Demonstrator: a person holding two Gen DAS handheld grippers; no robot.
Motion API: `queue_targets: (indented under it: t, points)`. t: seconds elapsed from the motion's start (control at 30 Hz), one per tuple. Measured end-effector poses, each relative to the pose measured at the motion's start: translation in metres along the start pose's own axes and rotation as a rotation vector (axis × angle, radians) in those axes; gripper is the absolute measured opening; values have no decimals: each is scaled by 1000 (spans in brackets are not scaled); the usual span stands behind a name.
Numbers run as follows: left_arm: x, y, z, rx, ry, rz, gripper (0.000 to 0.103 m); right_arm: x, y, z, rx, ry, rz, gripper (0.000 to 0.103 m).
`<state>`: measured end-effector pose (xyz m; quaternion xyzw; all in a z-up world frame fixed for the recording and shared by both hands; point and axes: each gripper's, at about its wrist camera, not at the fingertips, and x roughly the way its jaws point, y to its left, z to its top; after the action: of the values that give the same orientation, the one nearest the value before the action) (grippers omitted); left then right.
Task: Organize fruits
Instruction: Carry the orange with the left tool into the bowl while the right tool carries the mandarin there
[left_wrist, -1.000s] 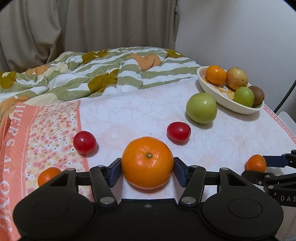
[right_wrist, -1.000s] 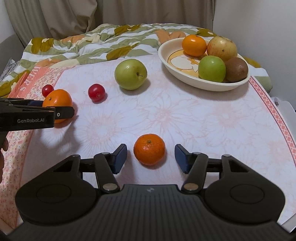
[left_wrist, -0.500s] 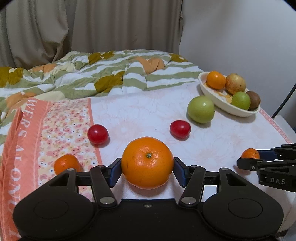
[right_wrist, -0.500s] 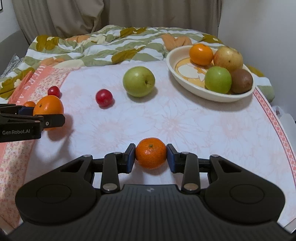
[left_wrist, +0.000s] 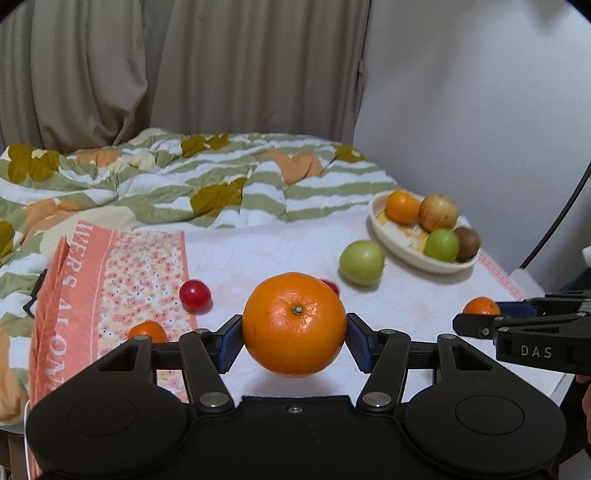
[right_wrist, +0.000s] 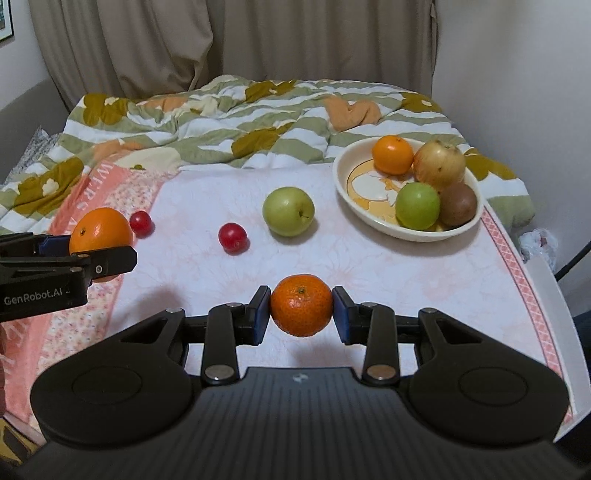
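My left gripper (left_wrist: 294, 341) is shut on a large orange (left_wrist: 294, 324) and holds it above the bed cover. My right gripper (right_wrist: 301, 309) is shut on a small mandarin (right_wrist: 301, 305), also lifted off the cover. Each gripper shows at the edge of the other view: the large orange (right_wrist: 100, 234) at the left, the mandarin (left_wrist: 481, 306) at the right. A green apple (right_wrist: 288, 211) and two red fruits (right_wrist: 232, 237) (right_wrist: 141, 223) lie loose on the cover. Another small mandarin (left_wrist: 147, 330) lies by the left finger. A cream bowl (right_wrist: 345, 184) at the back right holds several fruits.
A rumpled green-striped quilt (right_wrist: 229, 122) fills the far side of the bed, with curtains (left_wrist: 166, 70) behind it. A white wall (left_wrist: 480, 92) stands right of the bowl. A dark cable (left_wrist: 557, 218) hangs at the right edge. The cover's pink patterned border (right_wrist: 517, 273) runs along the right.
My right gripper closed on the small mandarin and lifted it off the cover. My left gripper rose with the large orange, and the view now looks from higher up.
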<state>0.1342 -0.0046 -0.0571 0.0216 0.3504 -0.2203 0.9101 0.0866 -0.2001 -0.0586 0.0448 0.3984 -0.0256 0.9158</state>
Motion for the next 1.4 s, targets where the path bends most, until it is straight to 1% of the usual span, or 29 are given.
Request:
queue_targets:
  t: [0.13, 0.3, 0.43, 0.6, 0.7, 0.87, 1.1, 1.2, 1.4]
  points:
    - [-14, -11, 6, 0, -24, -18, 63, -15, -6, 4, 10, 5, -9, 51]
    - [-29, -28, 15, -7, -57, -21, 63, -32, -22, 13, 9, -18, -21, 51]
    - [-34, -44, 21, -10, -82, 0, 63, -42, -41, 22, -9, -41, -20, 51]
    - [-37, -73, 30, -26, -113, 51, 63, -49, -68, 36, -70, -82, 16, 51]
    - [-35, -91, 40, -41, -127, 67, 63, -49, -88, 45, -103, -102, 41, 51]
    - [-22, -122, 57, -54, -141, 101, 63, -42, -125, 65, -133, -118, 83, 51]
    - [9, -158, 81, -95, -136, 140, 63, -21, -173, 95, -169, -119, 141, 51]
    - [27, -168, 91, -111, -127, 152, 63, -6, -189, 108, -187, -111, 158, 51]
    - [69, -173, 111, -127, -84, 166, 63, 25, -210, 126, -212, -79, 160, 51]
